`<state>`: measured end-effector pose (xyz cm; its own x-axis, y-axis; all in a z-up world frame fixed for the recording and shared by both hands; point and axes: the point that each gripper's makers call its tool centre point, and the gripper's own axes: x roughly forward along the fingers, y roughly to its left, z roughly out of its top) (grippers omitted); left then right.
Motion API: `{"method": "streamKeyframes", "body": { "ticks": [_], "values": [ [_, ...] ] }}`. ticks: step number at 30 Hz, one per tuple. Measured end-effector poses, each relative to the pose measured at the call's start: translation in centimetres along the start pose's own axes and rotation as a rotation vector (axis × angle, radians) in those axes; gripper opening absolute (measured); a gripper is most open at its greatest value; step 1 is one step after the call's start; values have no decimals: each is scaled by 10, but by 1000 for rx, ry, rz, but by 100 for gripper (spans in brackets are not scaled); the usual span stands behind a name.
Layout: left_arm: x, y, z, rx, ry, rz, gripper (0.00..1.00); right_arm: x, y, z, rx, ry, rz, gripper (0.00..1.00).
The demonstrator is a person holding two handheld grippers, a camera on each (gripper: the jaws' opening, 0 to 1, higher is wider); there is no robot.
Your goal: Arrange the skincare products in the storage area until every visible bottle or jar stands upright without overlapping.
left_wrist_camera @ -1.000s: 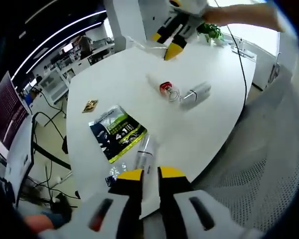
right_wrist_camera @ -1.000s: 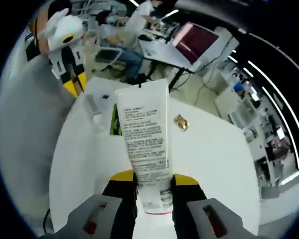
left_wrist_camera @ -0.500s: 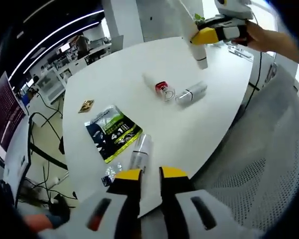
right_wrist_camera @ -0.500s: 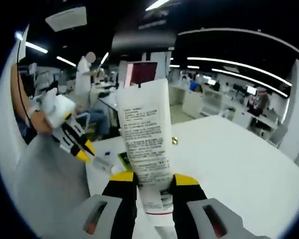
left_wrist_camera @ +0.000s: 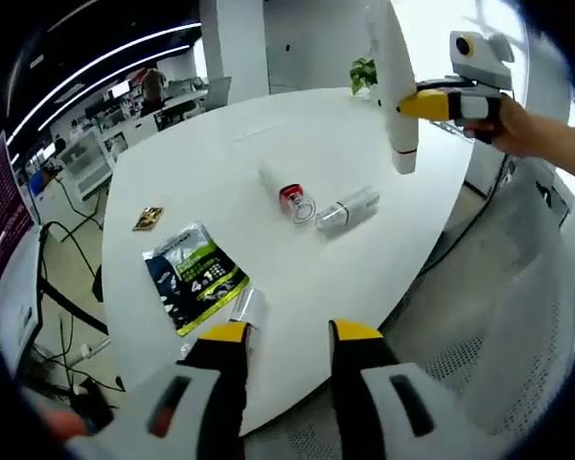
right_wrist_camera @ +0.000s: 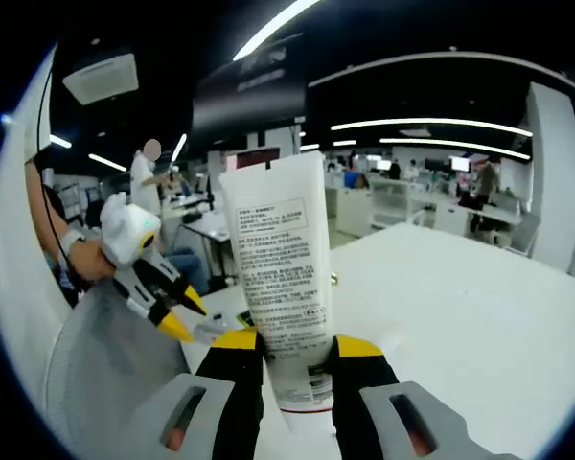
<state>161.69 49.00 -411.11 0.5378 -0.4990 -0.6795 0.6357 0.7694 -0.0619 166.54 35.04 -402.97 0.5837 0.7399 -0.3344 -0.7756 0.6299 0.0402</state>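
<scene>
Above the far edge of the white counter (left_wrist_camera: 297,125), in the left gripper view, the right gripper (left_wrist_camera: 431,103) holds a white tube (left_wrist_camera: 391,86) clear of the surface, cap end down. The tube is long and flat-sided, white all over, with a thin red band just above its cap. In the right gripper view the same tube (right_wrist_camera: 278,278) rises between the yellow-tipped fingers (right_wrist_camera: 232,347), clenched on it near the cap, and its face carries a block of small dark print; its crimped end is uppermost.

On the counter three more products lie on their sides. A small jar (left_wrist_camera: 295,200) with a red band rests near the middle, touching a silver bottle (left_wrist_camera: 346,209) just beside it. A second slim bottle (left_wrist_camera: 246,309), clear and silvery, lies near the close edge, just beyond the left gripper (left_wrist_camera: 286,333), whose fingers stand apart with nothing between them. Next to that bottle lies a flat dark sachet (left_wrist_camera: 193,275) with green and white print, and farther off a small gold-coloured packet (left_wrist_camera: 148,218).

A person's hand (left_wrist_camera: 517,129) holds the right gripper. In the right gripper view the left gripper (right_wrist_camera: 172,311) appears low on the left, held by a hand (right_wrist_camera: 81,257).
</scene>
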Motion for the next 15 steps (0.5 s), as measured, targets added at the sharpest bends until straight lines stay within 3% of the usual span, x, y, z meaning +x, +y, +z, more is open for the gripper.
{"method": "streamKeyframes", "body": {
  "ticks": [5,8,10,15],
  "values": [
    [14,-41,32,-46,-92,-171,42,-1,2,5,3,-11,48,21],
    [19,-61,45,-30,-115,-273,44,-3,6,12,12,-37,108,21],
    [18,-73,62,-13,-147,-363,43,-6,16,21,39,-71,197,22],
    [13,-90,90,17,-184,-498,42,-10,28,32,99,-108,299,22]
  ]
}}
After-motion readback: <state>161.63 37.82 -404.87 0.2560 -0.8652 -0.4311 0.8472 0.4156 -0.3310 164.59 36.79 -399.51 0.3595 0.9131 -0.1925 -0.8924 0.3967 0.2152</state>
